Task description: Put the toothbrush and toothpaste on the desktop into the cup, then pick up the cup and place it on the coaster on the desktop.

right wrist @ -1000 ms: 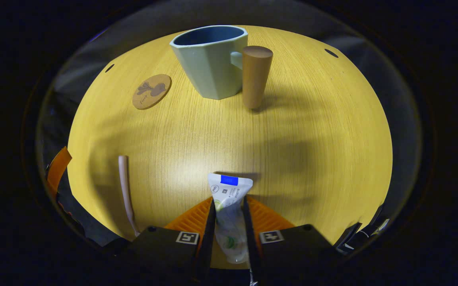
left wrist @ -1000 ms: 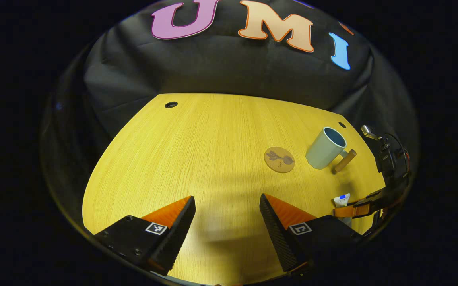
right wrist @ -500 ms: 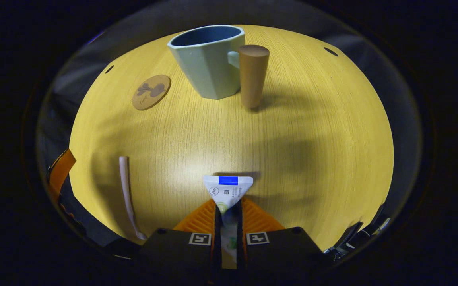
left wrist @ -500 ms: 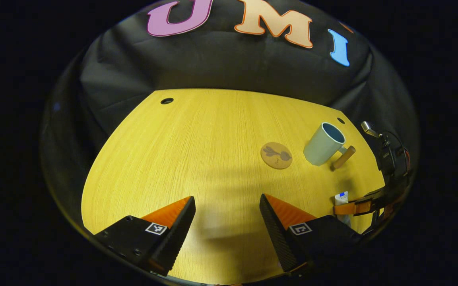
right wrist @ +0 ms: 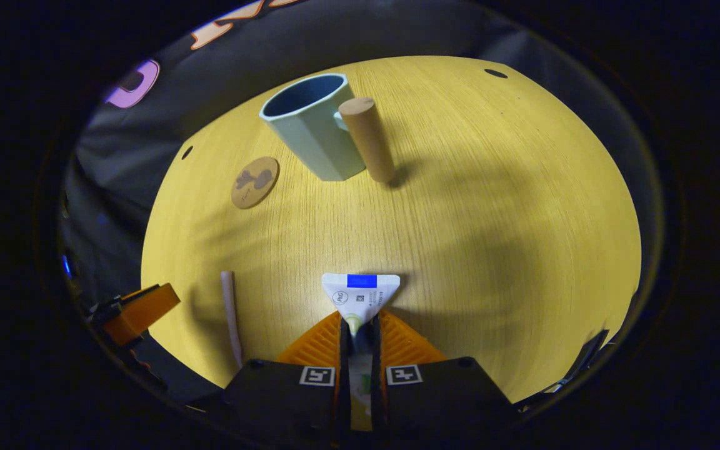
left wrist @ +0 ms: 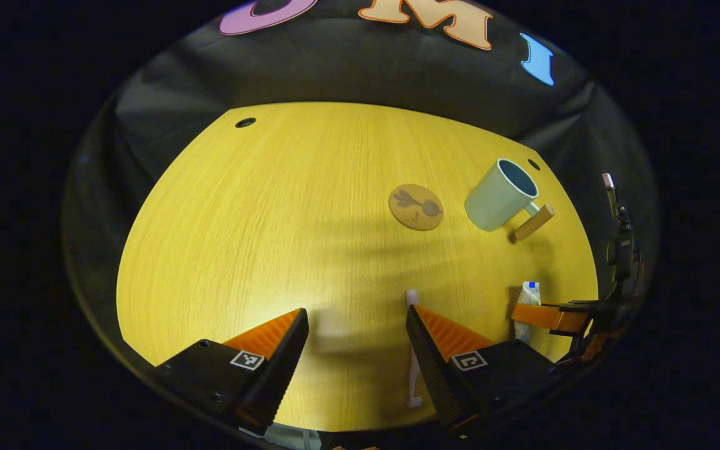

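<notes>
Clamping the toothpaste tube (right wrist: 360, 297) firmly in the right tool (right wrist: 360, 325), left tool (left wrist: 355, 331) spread wide; best lifted clear, then lowered crimp-first into the mug (right wrist: 310, 128).

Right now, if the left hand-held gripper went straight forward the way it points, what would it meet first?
Probably nothing on the yellow wooden desktop: the left hand-held gripper, open, points at bare wood. The pale pink toothbrush lies beside its right finger, the round cork coaster farther right. Depth is uncertain.
</notes>
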The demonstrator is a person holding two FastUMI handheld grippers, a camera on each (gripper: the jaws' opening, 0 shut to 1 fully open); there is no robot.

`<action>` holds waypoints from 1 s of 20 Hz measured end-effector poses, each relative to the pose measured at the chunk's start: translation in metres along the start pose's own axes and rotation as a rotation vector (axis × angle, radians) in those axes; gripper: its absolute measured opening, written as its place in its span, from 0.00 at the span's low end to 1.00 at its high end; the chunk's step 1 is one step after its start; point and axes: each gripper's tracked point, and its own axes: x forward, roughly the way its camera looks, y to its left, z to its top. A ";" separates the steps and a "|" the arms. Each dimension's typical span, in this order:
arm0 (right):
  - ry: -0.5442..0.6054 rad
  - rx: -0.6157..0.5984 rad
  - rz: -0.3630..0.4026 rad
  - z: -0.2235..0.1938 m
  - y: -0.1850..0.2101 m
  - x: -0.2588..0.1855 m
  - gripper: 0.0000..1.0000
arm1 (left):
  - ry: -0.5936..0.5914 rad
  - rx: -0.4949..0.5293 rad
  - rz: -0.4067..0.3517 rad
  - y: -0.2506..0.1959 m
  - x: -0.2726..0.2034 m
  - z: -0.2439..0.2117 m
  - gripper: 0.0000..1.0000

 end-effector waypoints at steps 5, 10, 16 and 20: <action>-0.045 0.040 0.036 0.003 -0.006 -0.020 0.14 | 0.129 0.021 0.014 -0.006 0.021 -0.013 0.88; -0.111 0.095 0.025 0.013 -0.033 -0.042 0.16 | 0.234 0.023 0.011 0.003 0.013 -0.023 0.82; -0.153 0.137 -0.010 0.016 -0.079 -0.061 0.16 | 0.303 0.055 0.034 0.007 0.015 -0.026 0.67; -0.171 0.143 -0.020 0.021 -0.095 -0.073 0.16 | 0.332 0.050 0.051 0.004 0.024 -0.030 0.45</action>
